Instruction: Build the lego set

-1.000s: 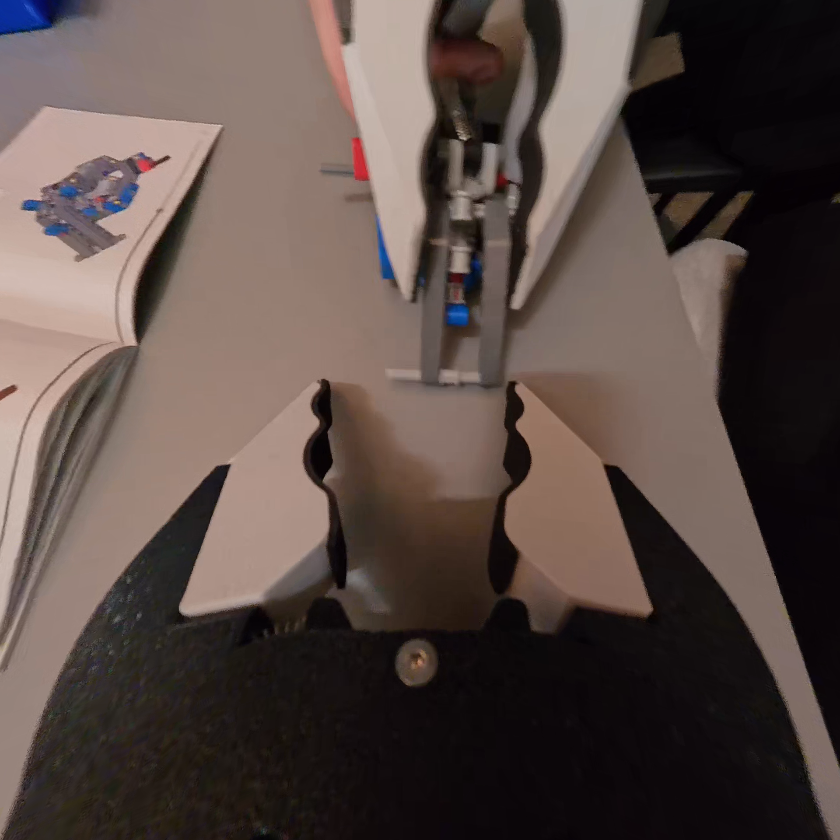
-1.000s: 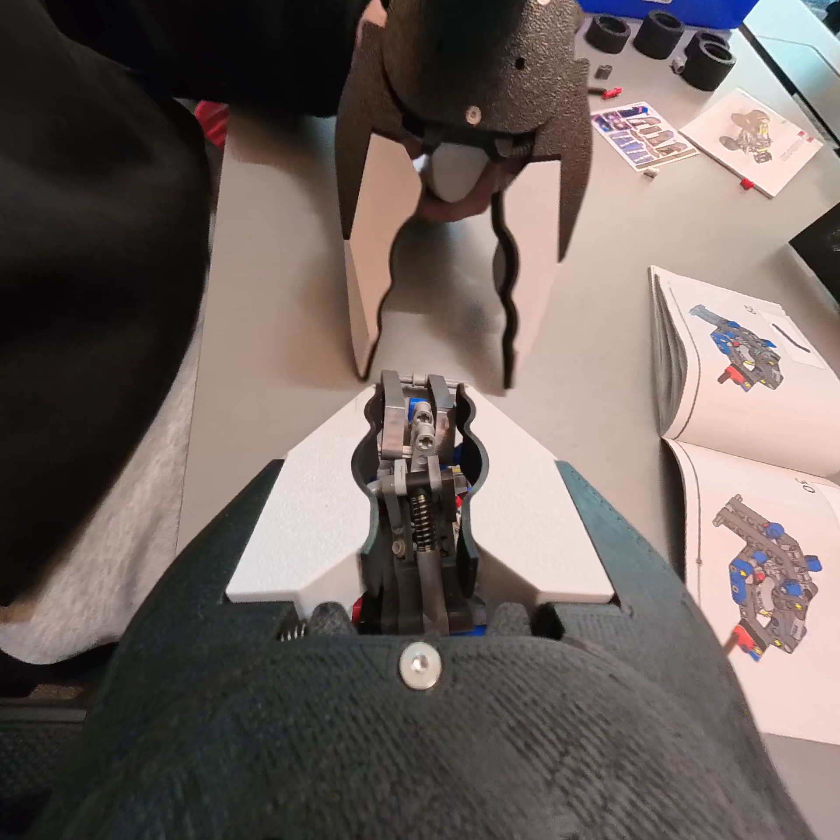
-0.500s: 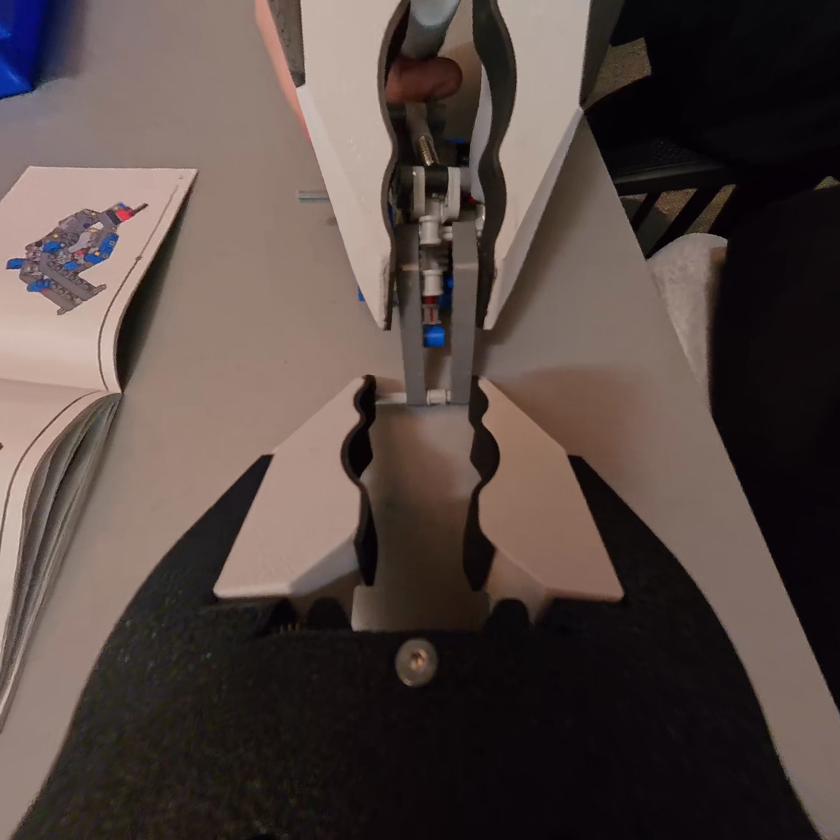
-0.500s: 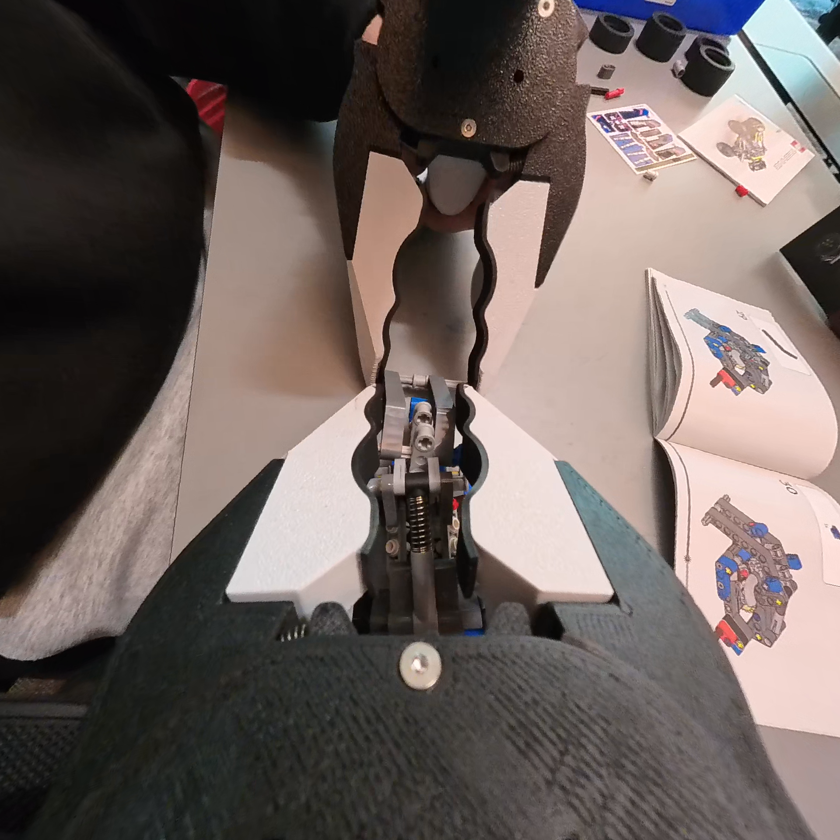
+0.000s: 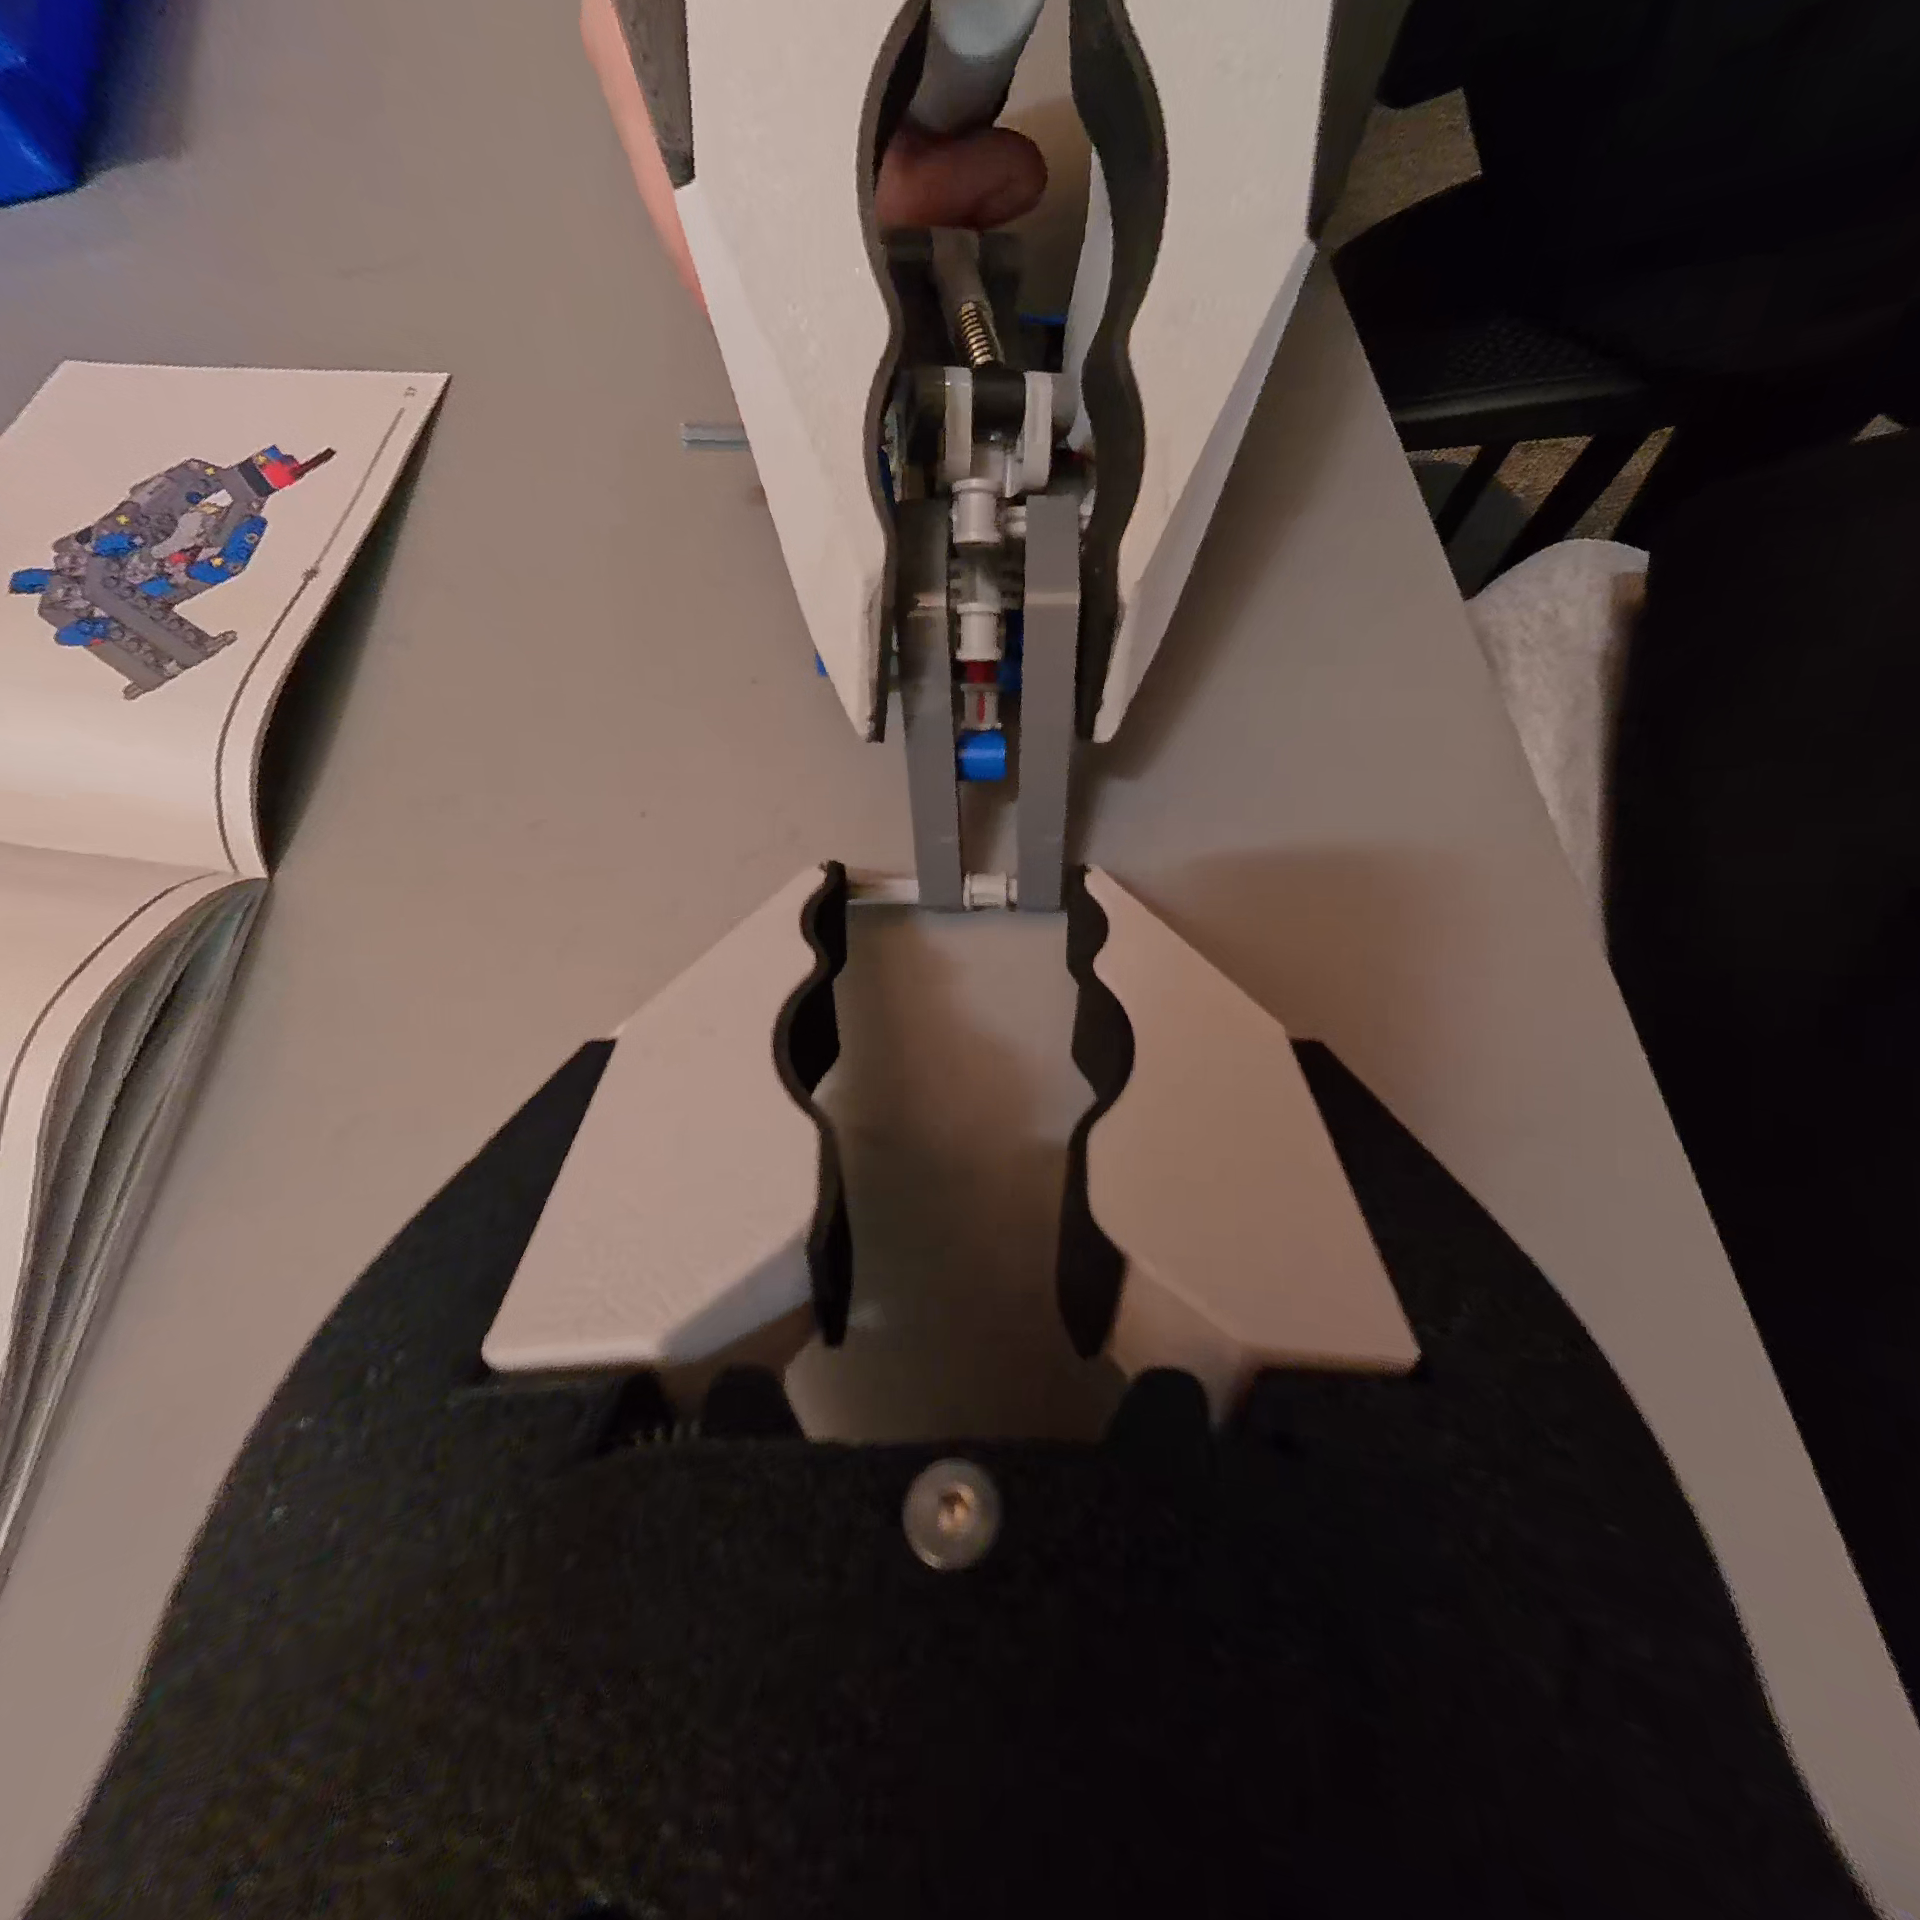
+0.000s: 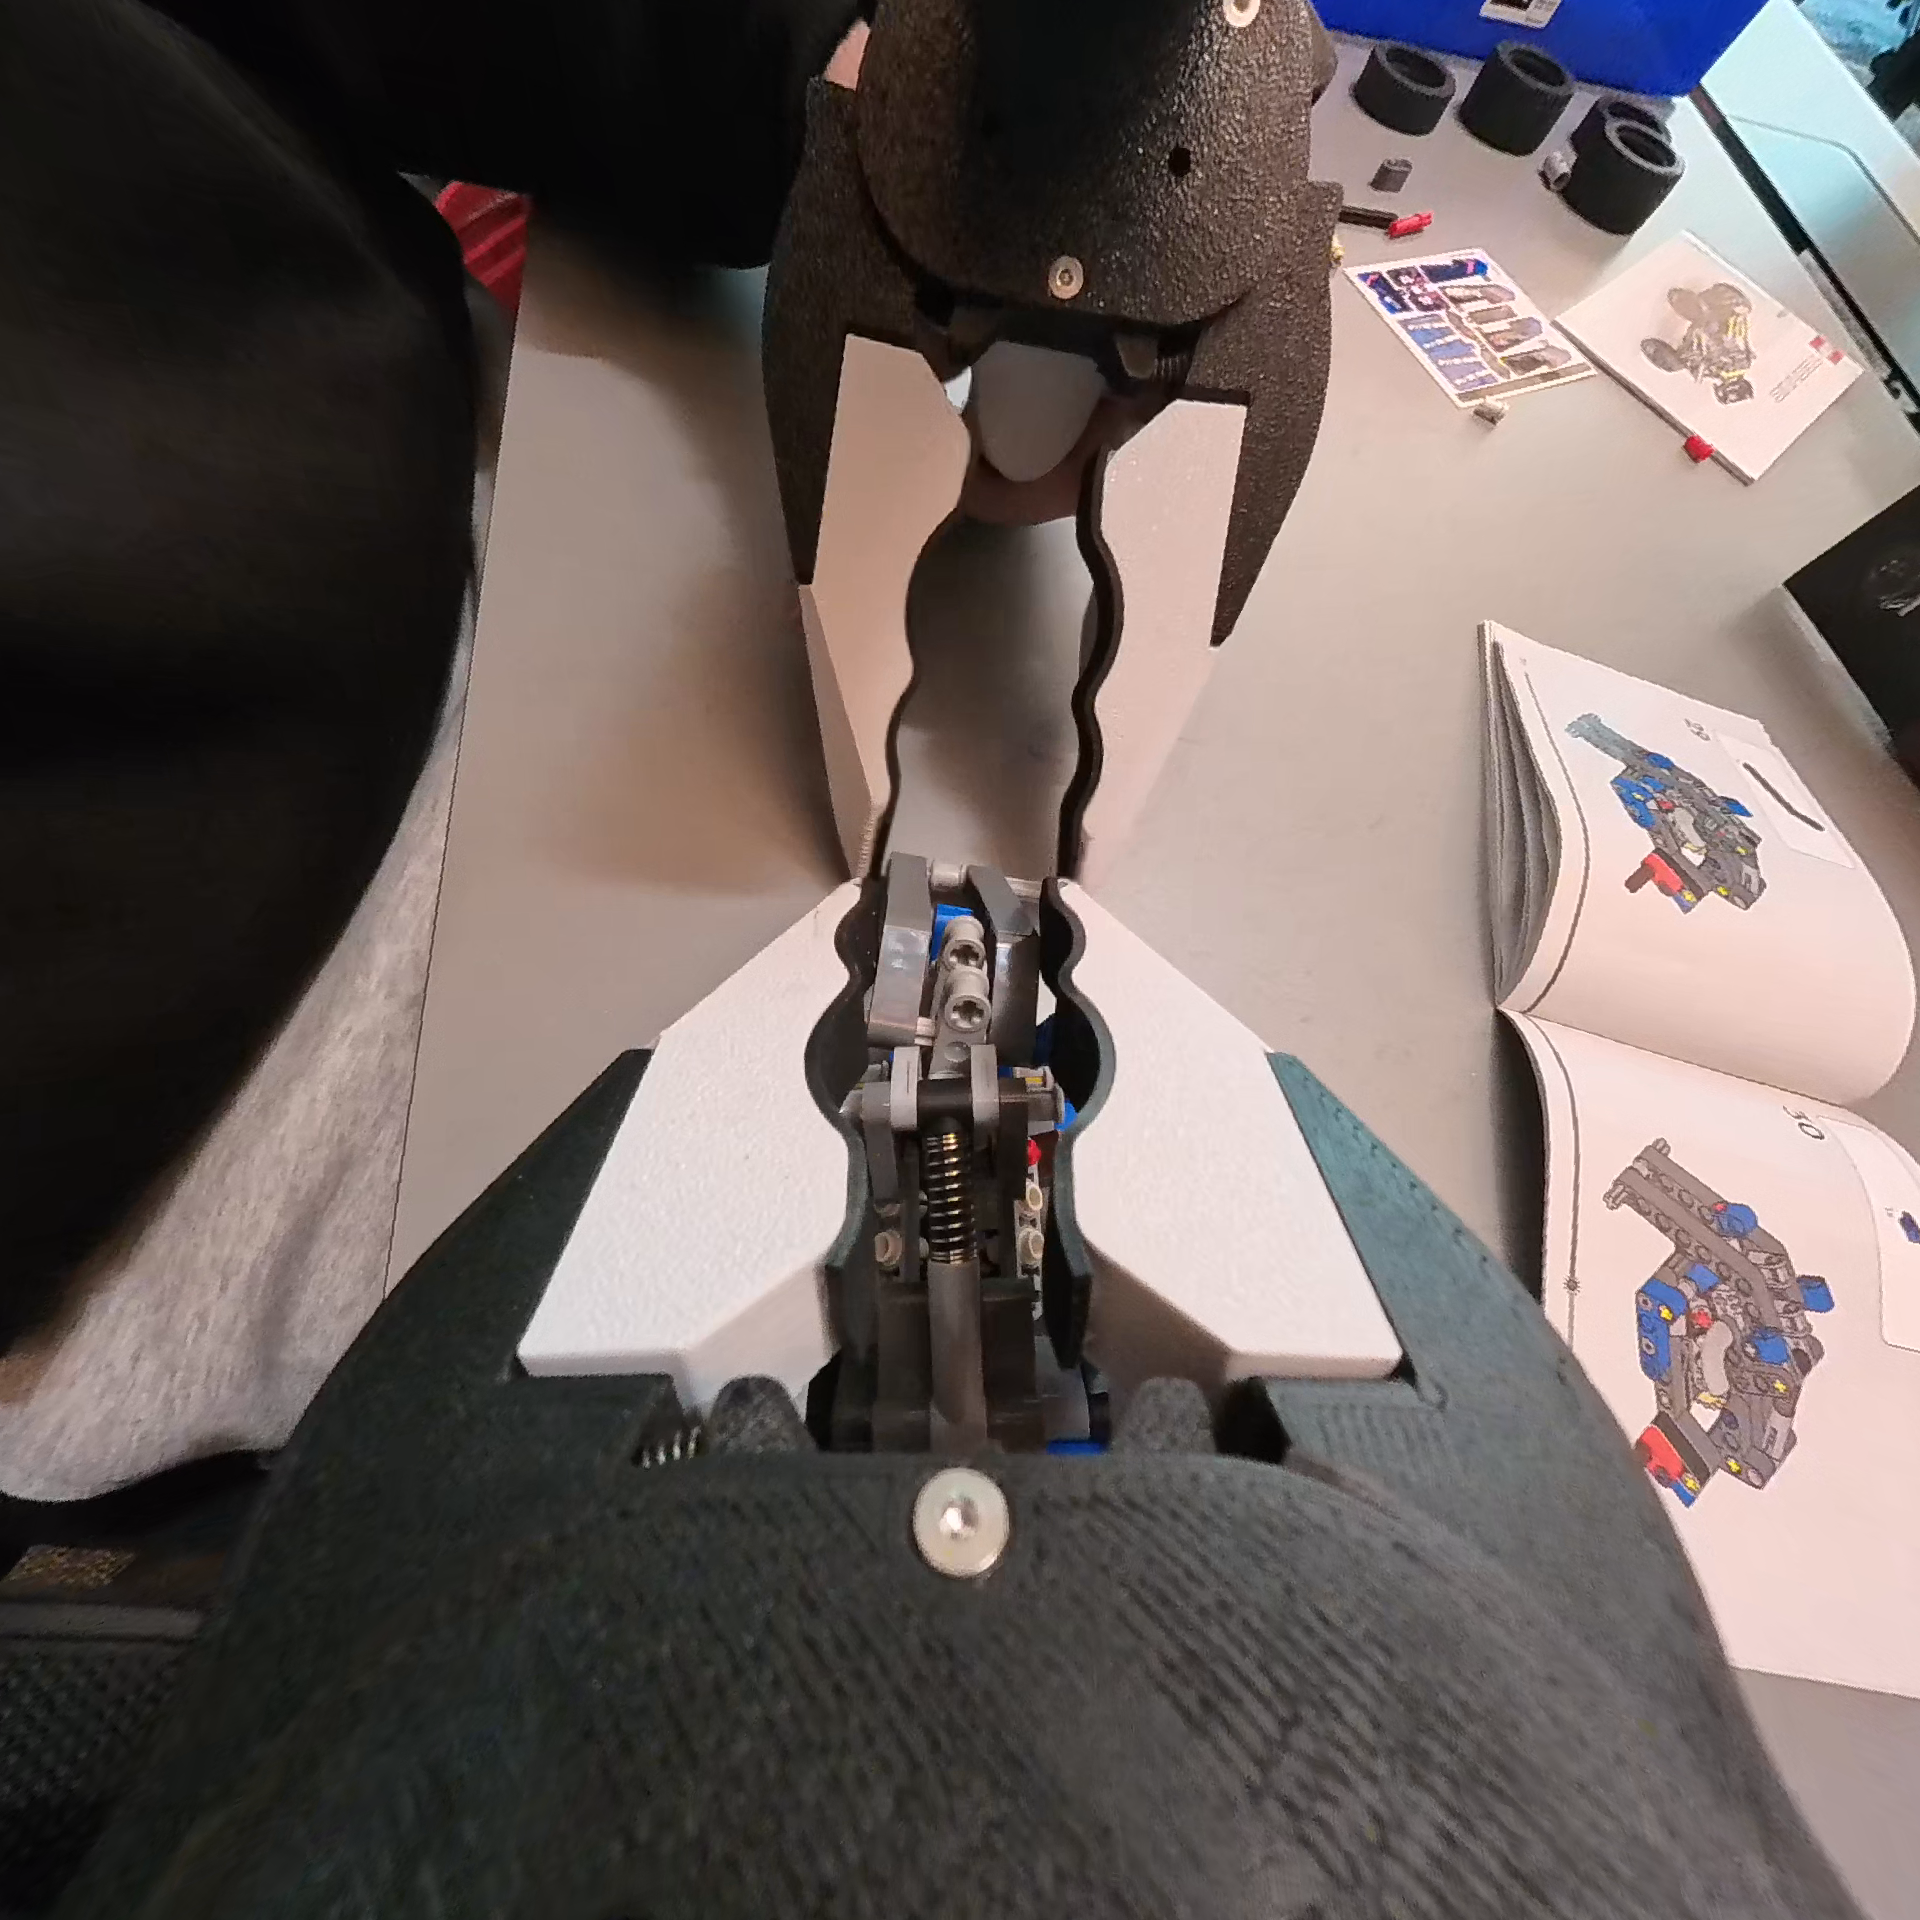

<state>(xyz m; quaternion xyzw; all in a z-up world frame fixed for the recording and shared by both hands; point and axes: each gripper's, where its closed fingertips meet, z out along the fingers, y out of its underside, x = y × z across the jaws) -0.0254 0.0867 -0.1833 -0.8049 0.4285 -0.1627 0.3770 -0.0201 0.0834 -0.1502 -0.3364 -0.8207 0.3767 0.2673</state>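
Hobby desk: instr. booklets (image 6: 1704, 1039), loose tyres (image 6: 1517, 88).

Two claws in play, the left claw (image 5: 951, 899) and the right claw (image 6: 966, 883). One brick-built grey model (image 6: 951, 1049), with a single black spring (image 6: 948, 1184) showing. One open instruction booklet (image 6: 1704, 1091), one closed booklet (image 6: 1714, 358), one sticker sheet (image 6: 1465, 322). Four black tyres (image 6: 1517, 88) by one blue bin (image 6: 1507, 26). One grey table (image 6: 1299, 831).

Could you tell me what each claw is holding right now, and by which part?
The right claw grips the grey brick assembly around its middle. The left claw's fingertips flank the pale axle at its near end; contact cannot be told.
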